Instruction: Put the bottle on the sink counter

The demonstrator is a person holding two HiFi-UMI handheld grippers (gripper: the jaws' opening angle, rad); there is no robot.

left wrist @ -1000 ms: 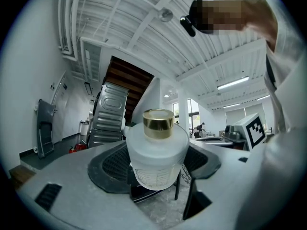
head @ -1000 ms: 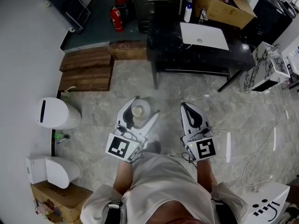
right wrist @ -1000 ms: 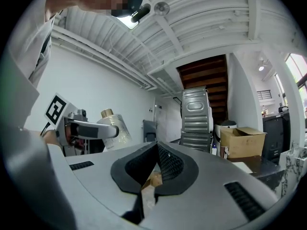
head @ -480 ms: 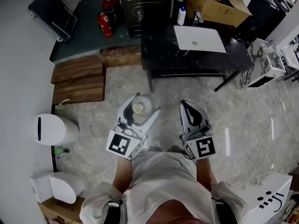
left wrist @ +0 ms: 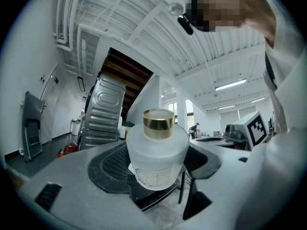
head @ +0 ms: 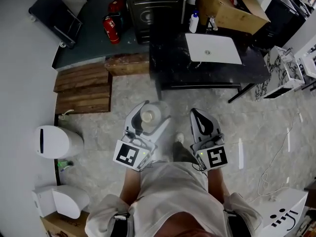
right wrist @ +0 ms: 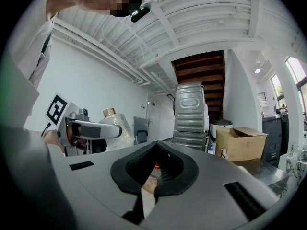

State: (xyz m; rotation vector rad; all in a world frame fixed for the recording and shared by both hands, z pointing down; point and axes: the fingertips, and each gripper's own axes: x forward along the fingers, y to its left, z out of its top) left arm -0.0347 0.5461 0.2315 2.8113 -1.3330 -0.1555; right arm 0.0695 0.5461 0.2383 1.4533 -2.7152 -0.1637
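A frosted white bottle [left wrist: 157, 152] with a gold cap stands upright between the jaws of my left gripper [head: 149, 116], which is shut on it; the bottle [head: 147, 115] is carried above the stone floor. From the right gripper view the same bottle [right wrist: 115, 126] shows at the left. My right gripper [head: 202, 119] is shut with nothing in it, the pads meeting at the tip. Ahead stands the black sink counter [head: 173, 58] with its white basin [head: 213, 49].
A blue-capped white bottle [head: 194, 21] and a cardboard box [head: 232, 6] sit at the counter's back. Wooden steps [head: 83, 87] and red fire extinguishers [head: 111, 28] are at the left. A white bin [head: 54, 141] stands lower left. Cables [head: 276, 157] trail on the floor at right.
The counter and basin have shifted slightly in the head view as the person walks toward them. Both grippers keep their hold and pose.
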